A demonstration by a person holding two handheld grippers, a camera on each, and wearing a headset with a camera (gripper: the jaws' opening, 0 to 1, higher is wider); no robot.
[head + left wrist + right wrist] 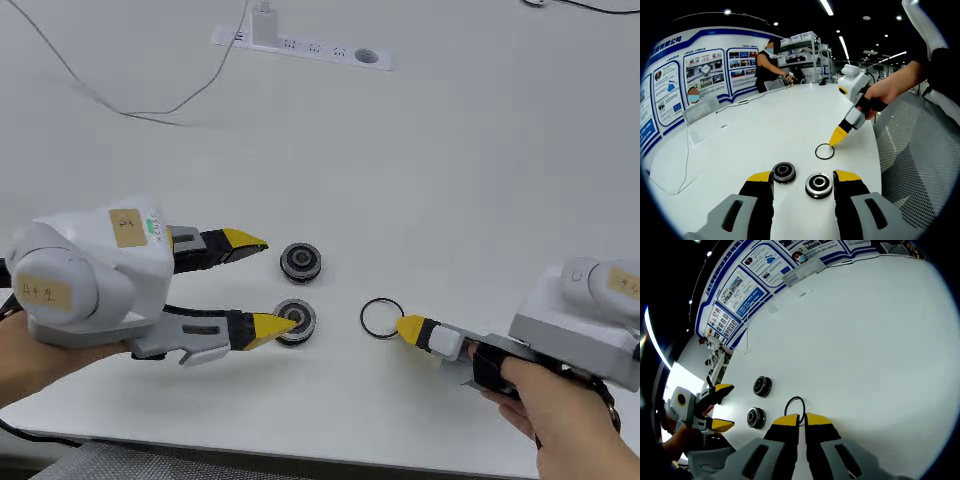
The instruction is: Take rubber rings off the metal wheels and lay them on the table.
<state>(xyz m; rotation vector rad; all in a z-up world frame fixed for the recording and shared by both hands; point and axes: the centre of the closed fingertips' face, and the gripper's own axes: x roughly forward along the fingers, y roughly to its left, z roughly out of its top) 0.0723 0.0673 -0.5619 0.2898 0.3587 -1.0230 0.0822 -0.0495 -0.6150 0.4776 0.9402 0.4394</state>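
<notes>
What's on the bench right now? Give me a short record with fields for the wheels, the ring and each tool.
surface: white table
wheels: two, lying flat, far wheel and near wheel
rubber ring: one, loose and flat on the table, to the right of the near wheel, apart from it
left tool: open, holding nothing, both wheels just ahead of its tips
right tool: shut, tips at the ring's edge; cannot tell if it pinches the ring

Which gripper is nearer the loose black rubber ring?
Right. The right gripper sits at the black rubber ring; the left gripper is open beside the two metal wheels.
</notes>
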